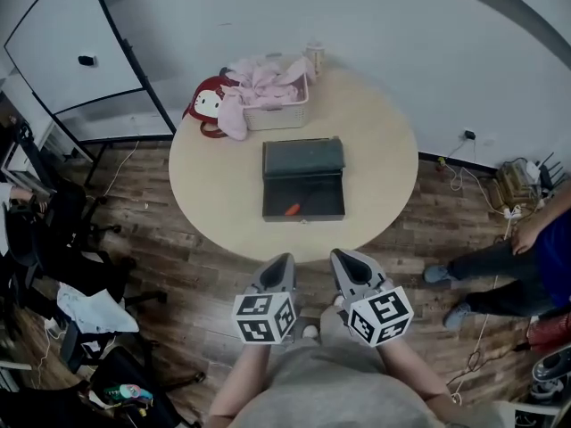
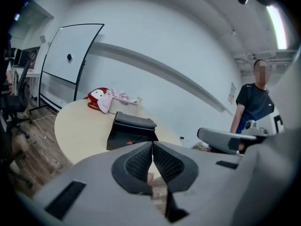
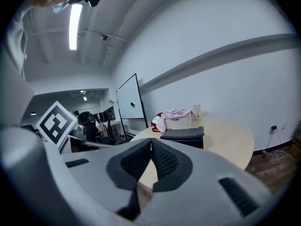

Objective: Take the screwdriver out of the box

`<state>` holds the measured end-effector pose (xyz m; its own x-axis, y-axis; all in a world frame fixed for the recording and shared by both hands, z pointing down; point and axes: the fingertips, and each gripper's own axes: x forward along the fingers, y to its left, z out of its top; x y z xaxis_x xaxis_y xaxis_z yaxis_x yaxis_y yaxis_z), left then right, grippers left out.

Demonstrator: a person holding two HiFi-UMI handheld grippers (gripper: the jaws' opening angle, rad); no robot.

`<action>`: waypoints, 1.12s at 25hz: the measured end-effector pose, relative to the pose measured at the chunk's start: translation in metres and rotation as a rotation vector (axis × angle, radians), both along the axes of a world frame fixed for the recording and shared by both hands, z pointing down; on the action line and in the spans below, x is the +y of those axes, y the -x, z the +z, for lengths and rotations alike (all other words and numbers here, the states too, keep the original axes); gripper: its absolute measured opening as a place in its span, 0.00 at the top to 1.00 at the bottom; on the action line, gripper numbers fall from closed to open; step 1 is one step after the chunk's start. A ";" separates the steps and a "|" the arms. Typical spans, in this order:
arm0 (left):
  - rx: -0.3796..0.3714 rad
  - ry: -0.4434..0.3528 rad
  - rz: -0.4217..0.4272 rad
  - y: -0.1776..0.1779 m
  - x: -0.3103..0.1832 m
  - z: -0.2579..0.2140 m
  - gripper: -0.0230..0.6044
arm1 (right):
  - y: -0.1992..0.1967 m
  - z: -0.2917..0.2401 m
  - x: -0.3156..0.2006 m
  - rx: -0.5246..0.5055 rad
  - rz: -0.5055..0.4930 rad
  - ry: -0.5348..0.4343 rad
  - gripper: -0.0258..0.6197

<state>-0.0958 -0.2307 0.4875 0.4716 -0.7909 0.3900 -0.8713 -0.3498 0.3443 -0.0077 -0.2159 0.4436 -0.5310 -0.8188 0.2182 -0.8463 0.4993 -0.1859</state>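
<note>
A dark box lies open in the middle of the round beige table, its lid folded back toward the far side. Inside, at the front left, lies the screwdriver with an orange-red handle. Both grippers hang off the table's near edge, over the floor. My left gripper is shut and holds nothing; its view shows the box ahead past the closed left gripper. My right gripper is also shut and holds nothing, and the box lies beyond the right gripper.
A white basket of pink cloth, a red plush toy and a cup sit at the table's far side. A whiteboard stands at the left with office chairs near it. A person stands at the right among floor cables.
</note>
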 end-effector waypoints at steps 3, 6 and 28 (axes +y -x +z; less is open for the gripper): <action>0.007 0.024 0.009 -0.003 -0.012 0.008 0.96 | -0.004 0.006 -0.013 0.005 0.004 0.010 0.96; 0.003 0.044 0.020 -0.005 -0.029 0.017 0.96 | -0.008 0.008 -0.033 0.002 0.005 0.014 0.96; -0.301 0.308 0.284 -0.028 -0.165 0.100 0.65 | -0.024 0.026 -0.161 0.000 -0.059 0.064 0.96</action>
<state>-0.0677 -0.3954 0.5879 0.4824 -0.4750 0.7360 -0.8328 -0.5092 0.2172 0.0163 -0.3768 0.4699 -0.5783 -0.7703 0.2686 -0.8154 0.5359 -0.2189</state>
